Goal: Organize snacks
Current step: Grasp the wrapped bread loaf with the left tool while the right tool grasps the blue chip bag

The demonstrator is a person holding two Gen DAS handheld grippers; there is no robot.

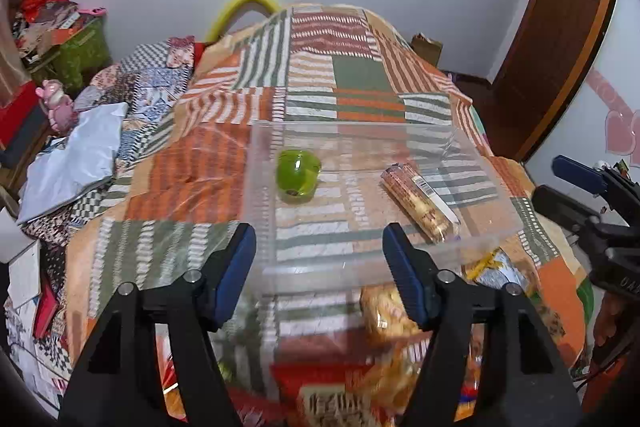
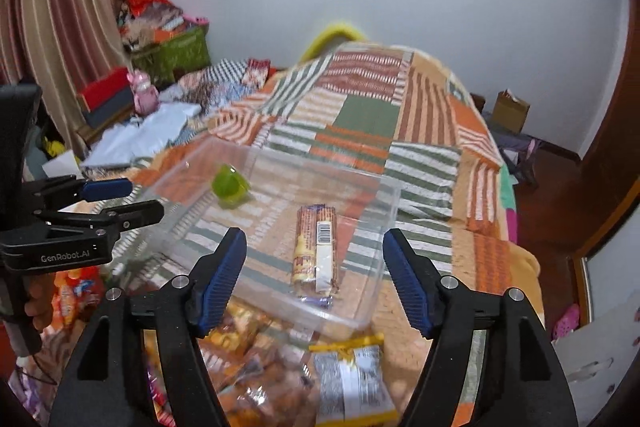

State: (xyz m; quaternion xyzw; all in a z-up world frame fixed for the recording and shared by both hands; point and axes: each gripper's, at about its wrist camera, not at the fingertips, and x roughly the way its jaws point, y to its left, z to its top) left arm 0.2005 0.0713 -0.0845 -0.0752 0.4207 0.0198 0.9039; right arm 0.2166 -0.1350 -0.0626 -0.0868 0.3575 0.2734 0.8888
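Observation:
A clear plastic bin (image 1: 352,125) (image 2: 304,163) rests on a patchwork bedspread (image 1: 352,75). Inside it lie a green jelly cup (image 1: 298,175) (image 2: 230,185) and a wrapped biscuit roll (image 1: 418,201) (image 2: 316,247). My left gripper (image 1: 319,233) hovers over the bin's near left corner, open, with nothing between its blue pads. My right gripper (image 2: 315,235) hangs above the near end of the roll, also open and holding nothing. Loose snack packets (image 1: 384,311) (image 2: 352,375) lie in front of the bin, below both grippers. Each gripper shows at the edge of the other's view.
Crumpled clothes and a white bag (image 1: 76,159) lie on the bed's left side, with a pink toy (image 1: 58,105) and stacked boxes beyond. The bed's right edge drops to the floor near a wooden door (image 1: 560,39). A cardboard box (image 2: 510,111) stands by the wall.

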